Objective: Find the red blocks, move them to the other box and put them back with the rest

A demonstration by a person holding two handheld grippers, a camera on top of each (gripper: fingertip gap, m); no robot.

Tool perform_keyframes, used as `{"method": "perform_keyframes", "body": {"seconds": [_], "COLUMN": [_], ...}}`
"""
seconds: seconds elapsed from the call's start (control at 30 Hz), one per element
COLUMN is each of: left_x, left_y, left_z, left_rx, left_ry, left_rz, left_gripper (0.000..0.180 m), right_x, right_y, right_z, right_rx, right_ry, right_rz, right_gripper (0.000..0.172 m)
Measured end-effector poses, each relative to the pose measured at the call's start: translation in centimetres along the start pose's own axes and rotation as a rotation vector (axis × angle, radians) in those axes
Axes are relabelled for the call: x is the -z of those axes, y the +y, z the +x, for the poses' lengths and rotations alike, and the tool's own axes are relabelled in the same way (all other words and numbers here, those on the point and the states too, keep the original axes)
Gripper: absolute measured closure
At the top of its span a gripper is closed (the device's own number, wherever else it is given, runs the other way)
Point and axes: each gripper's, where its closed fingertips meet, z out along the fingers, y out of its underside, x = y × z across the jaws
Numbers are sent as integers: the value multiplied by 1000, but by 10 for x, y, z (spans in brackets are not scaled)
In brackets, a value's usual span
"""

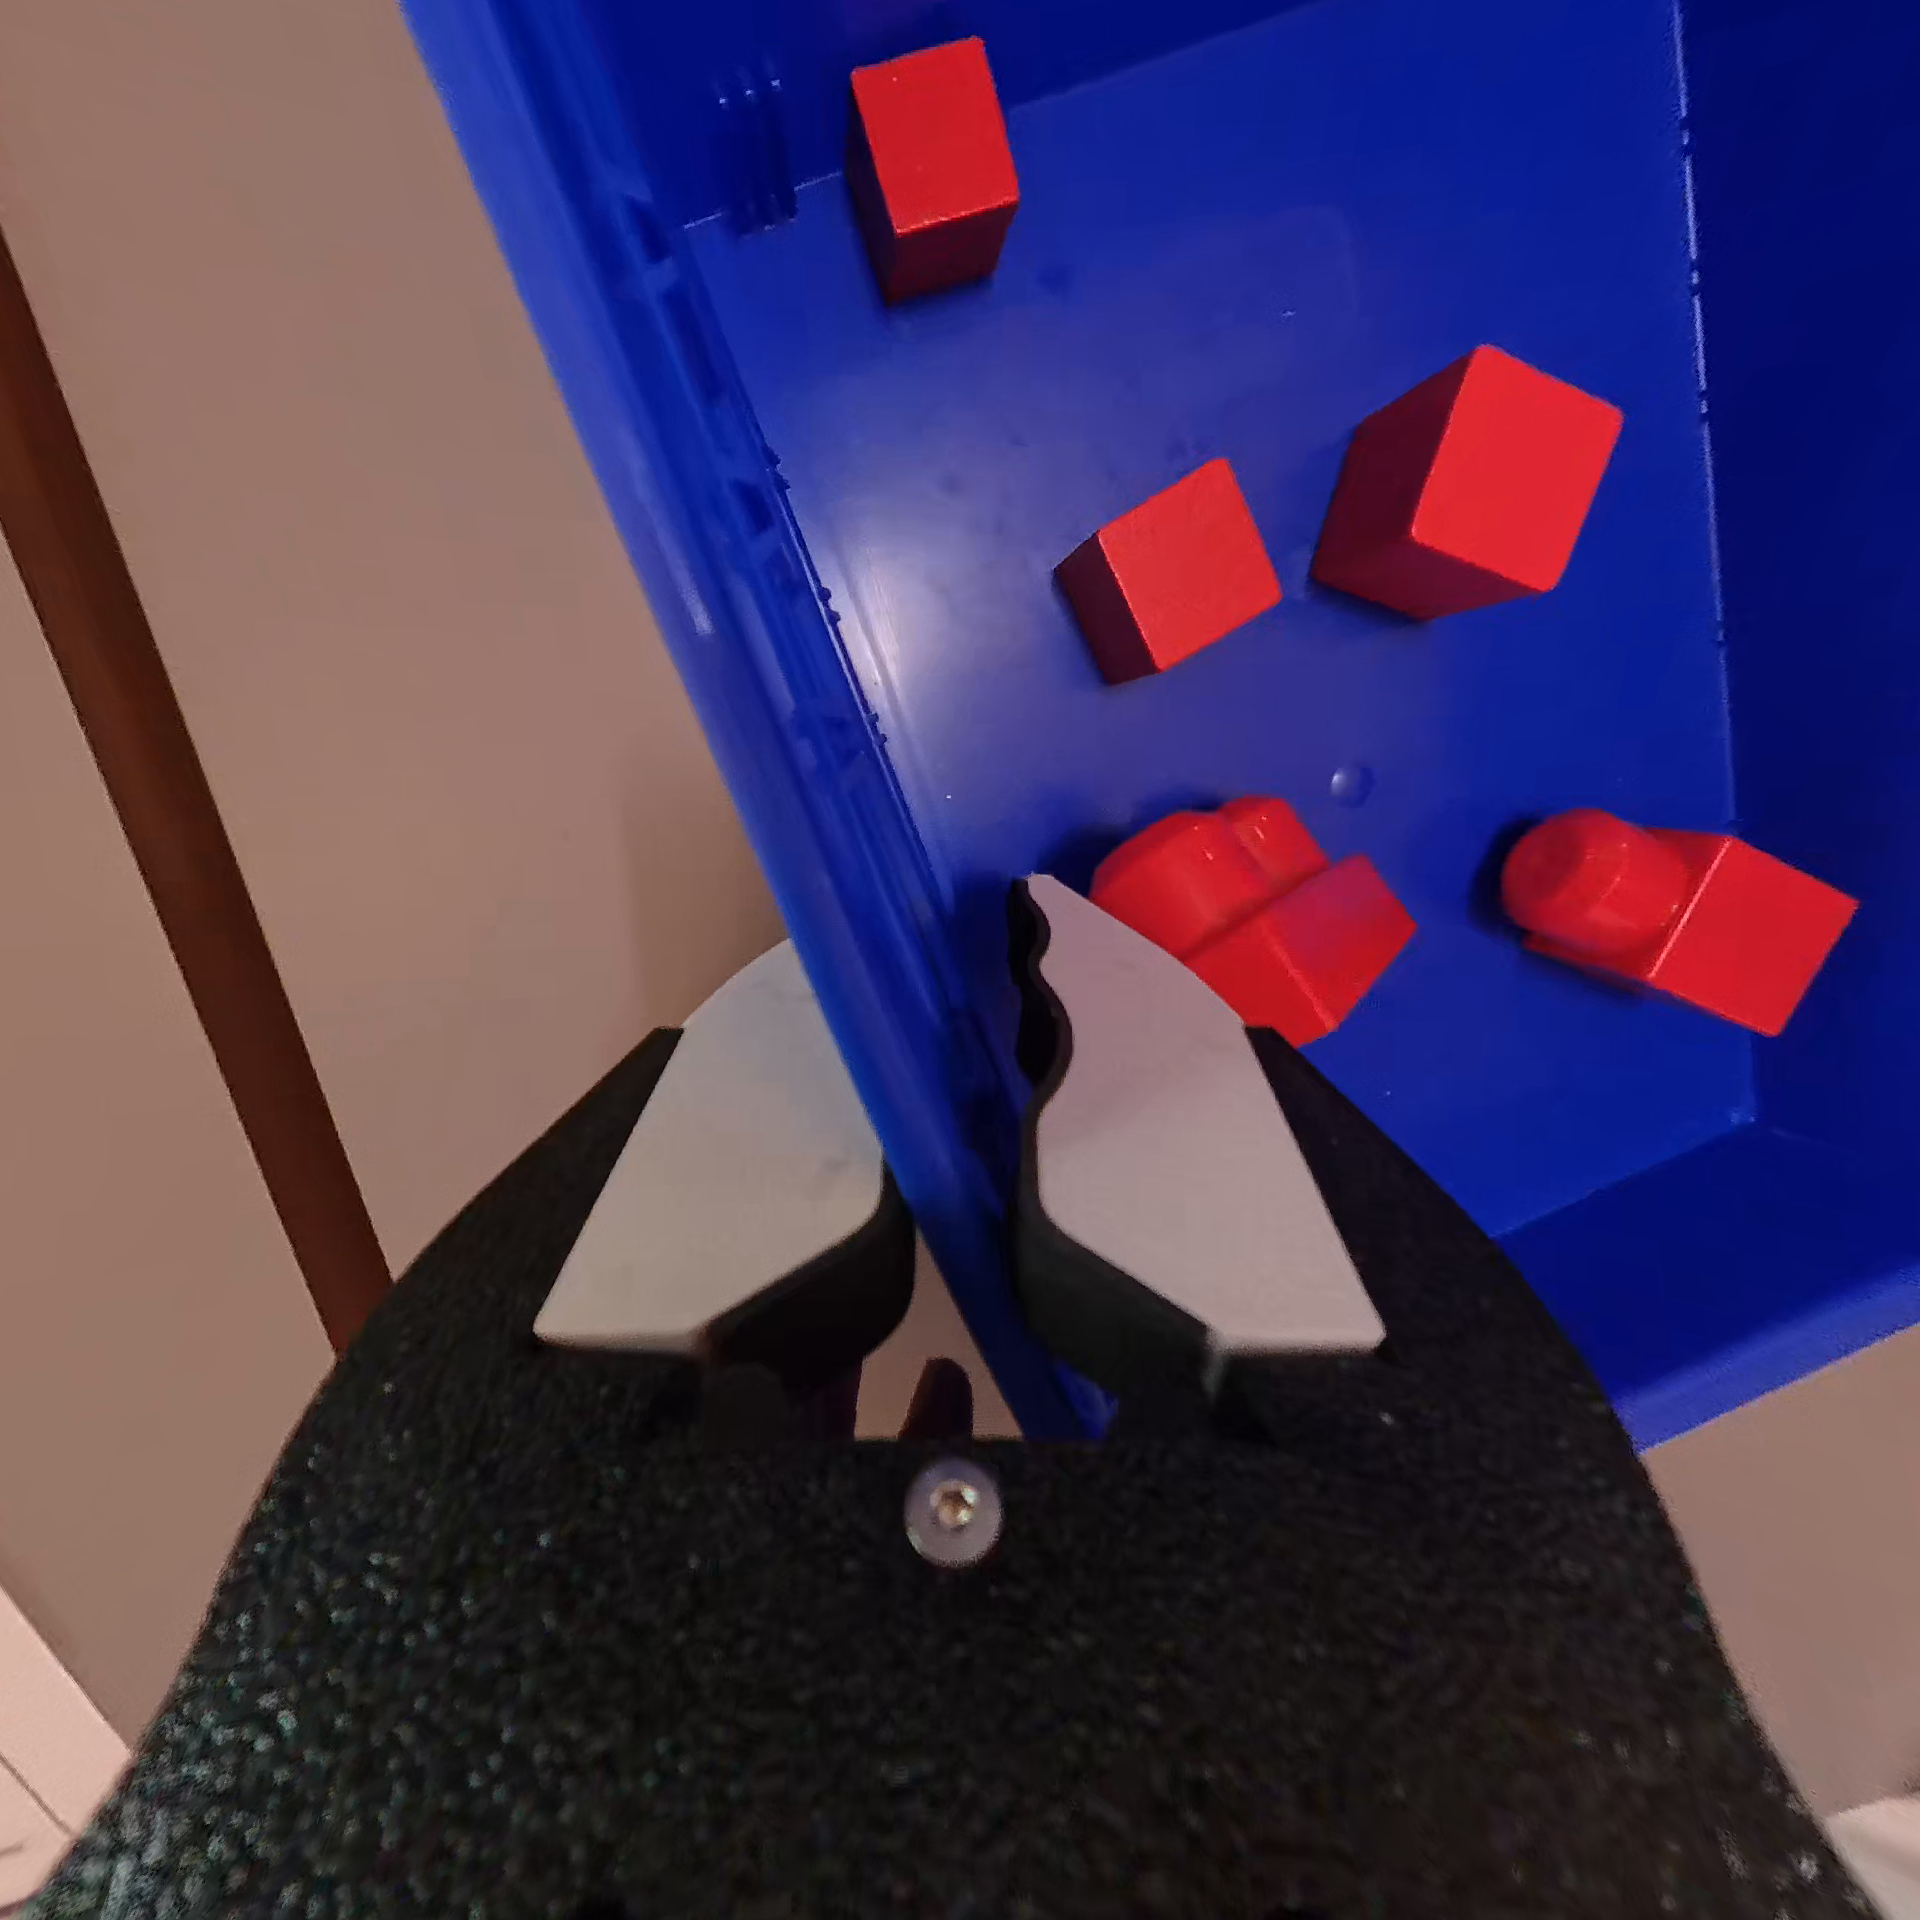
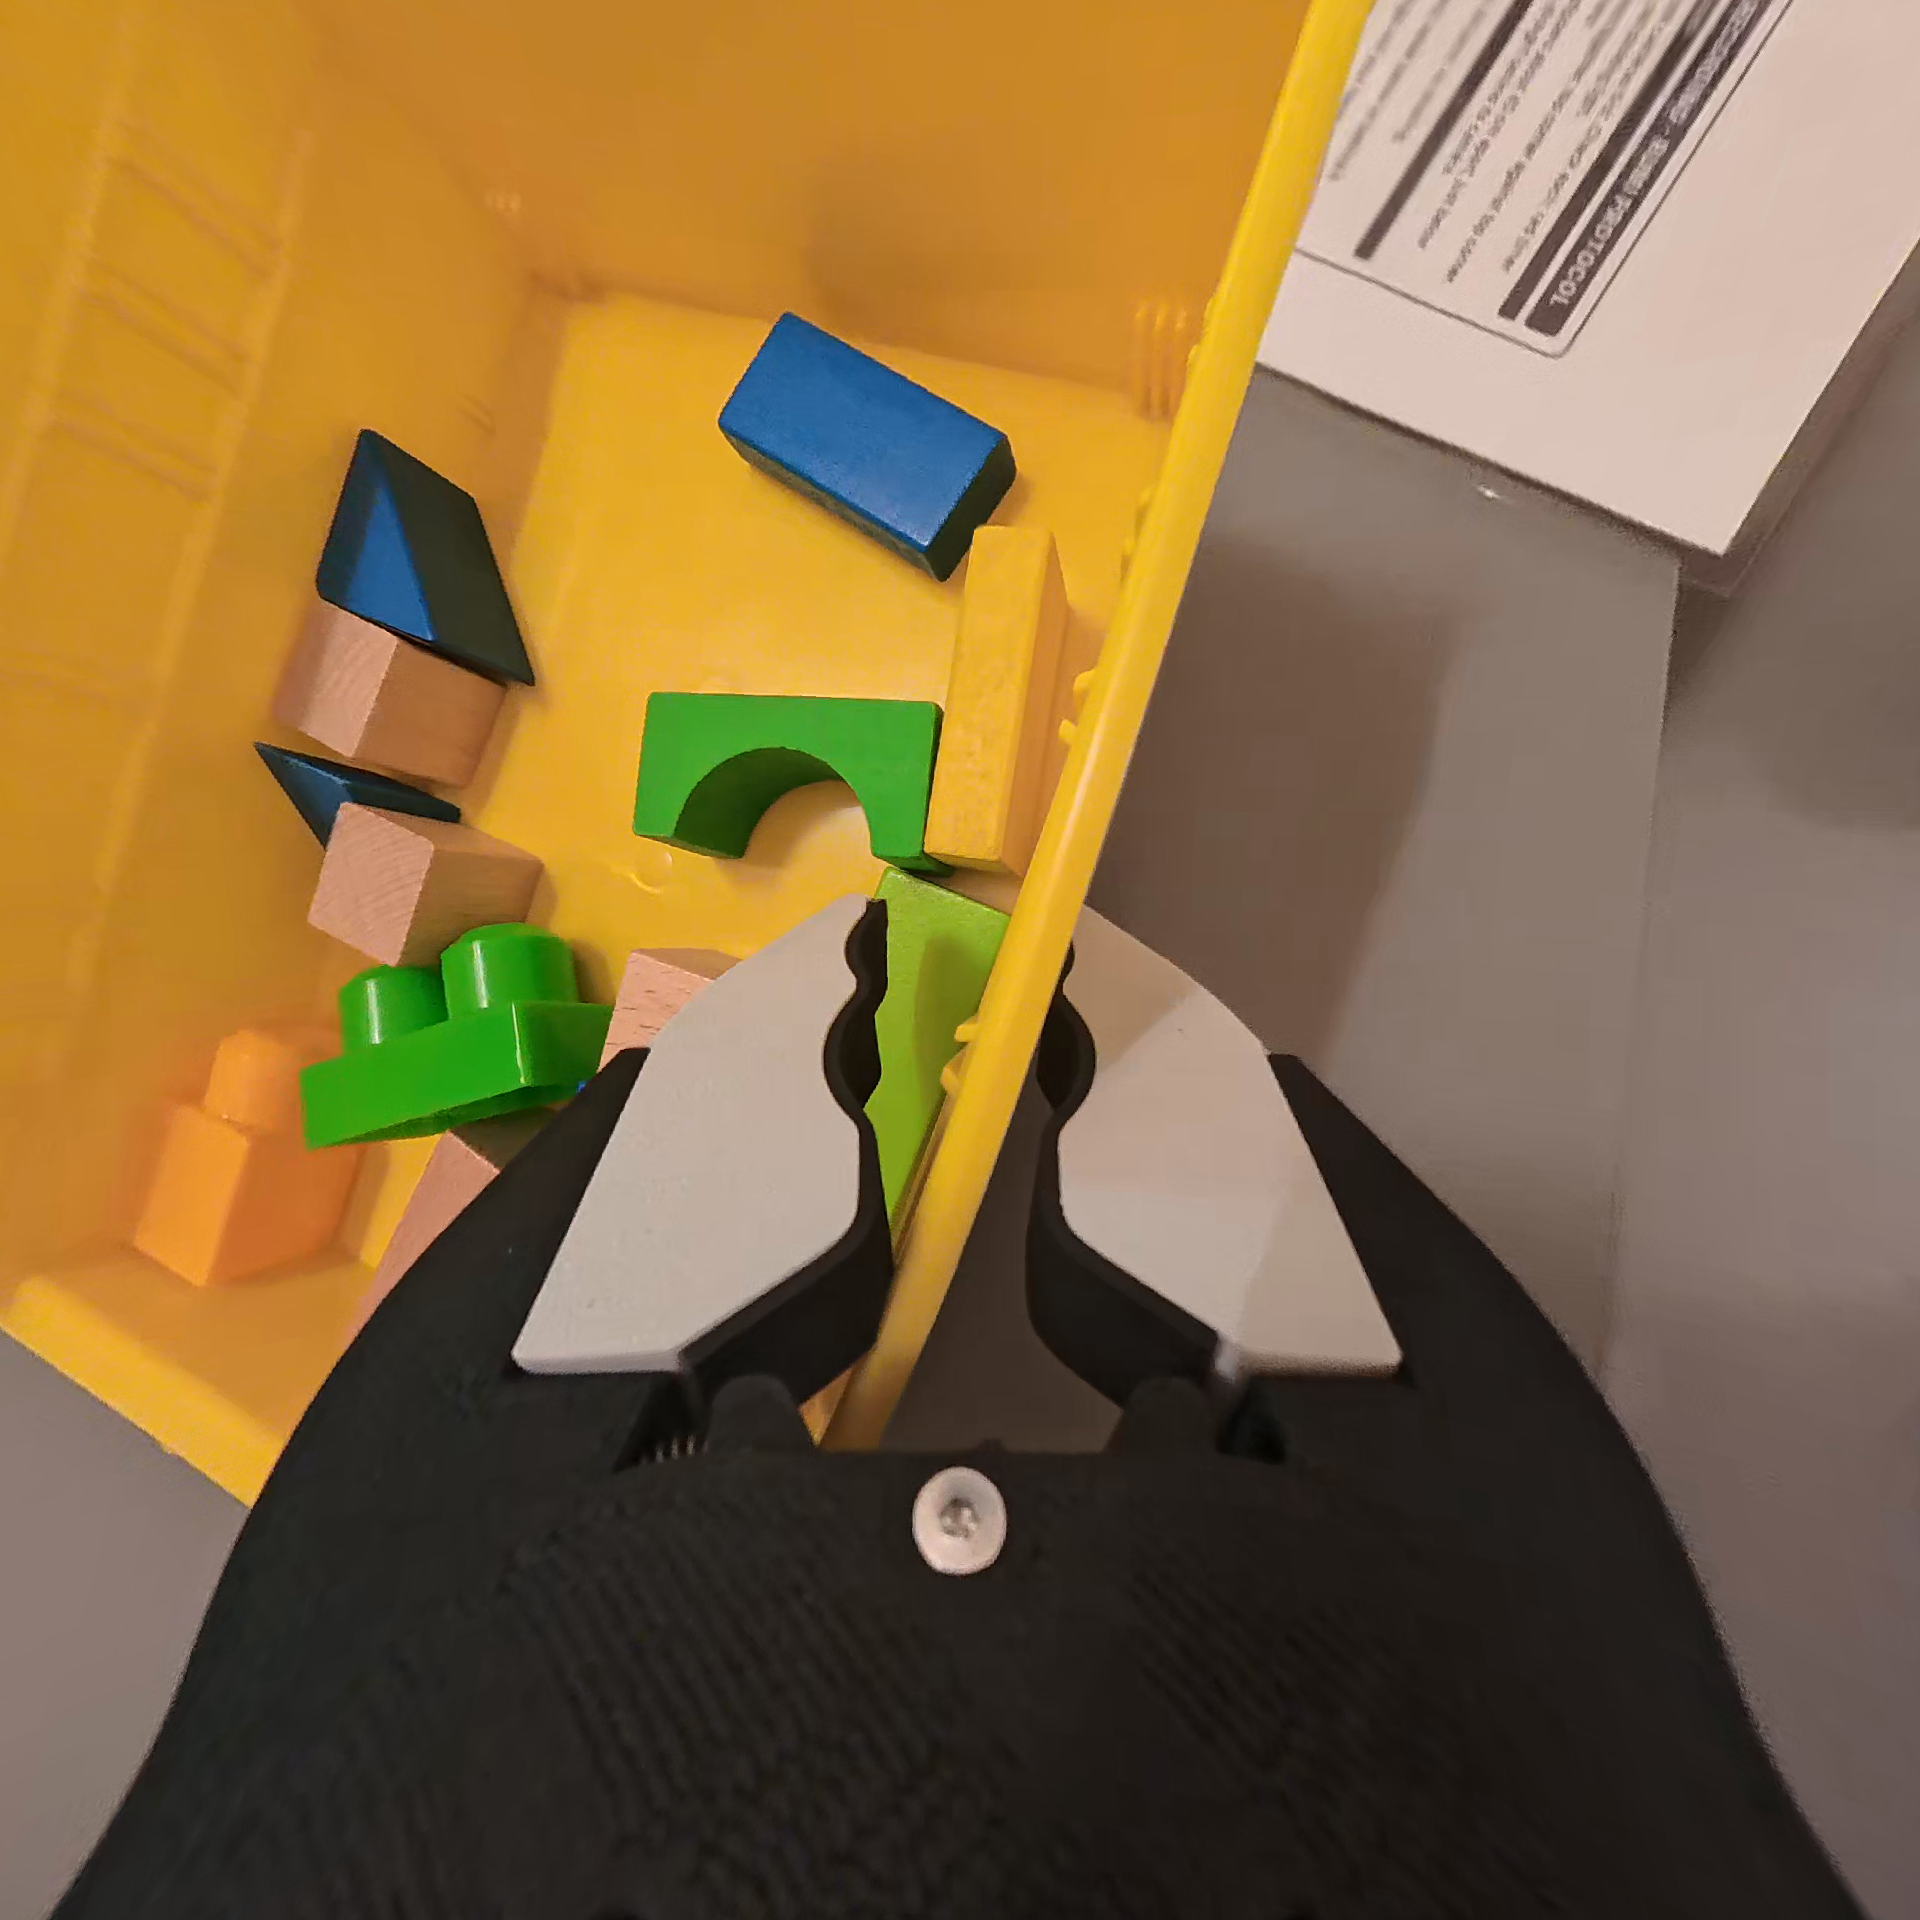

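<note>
A beige wall with a dark brown strip fills the background of the left wrist view. There the left claw is clamped on the side wall of the blue box, one finger outside, one inside just beside a red studded brick. The box looks tipped, lifted by that wall. On its floor lie the red blocks: three cubes and two studded bricks, well spread.

In the right wrist view, a grey bench carries a white printed sheet. The right claw straddles the rim of the yellow box; the outer pad meets the wall, while a green block shows between the inner finger and the wall. Blue, green, plain-wood and orange blocks lie inside; no red ones.

The return step seems in hand: next calls for bringing the blue box over the yellow one and tipping the reds in.
</note>
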Motion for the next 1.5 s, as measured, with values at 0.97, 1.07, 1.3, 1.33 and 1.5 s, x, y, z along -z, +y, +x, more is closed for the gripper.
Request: {"method": "perform_keyframes", "body": {"seconds": [0.97,1.07,1.3,1.33,1.5], "left_x": [131,144,151,149,130], "left_y": [-69,-55,-8,-1,28], "left_z": [44,78,128,133,135], "left_rx": [-1,28,58,50,53], "left_ry": [-140,-37,-64,-68,-106], "left_rz": [693,738,858,863,810], "left_gripper": [112,107,108,109,111], "right_x": [121,146,129,120,93], "right_y": [-85,-85,-53,-47,-16], "right_z": [-57,-127,-238,-247,-274], "right_rx": [124,180,283,299,328], "right_ry": [80,-25,-56,-59,-111], "right_rz": [564,708,803,779,692], "right_gripper": [73,73,80,79,75]}}
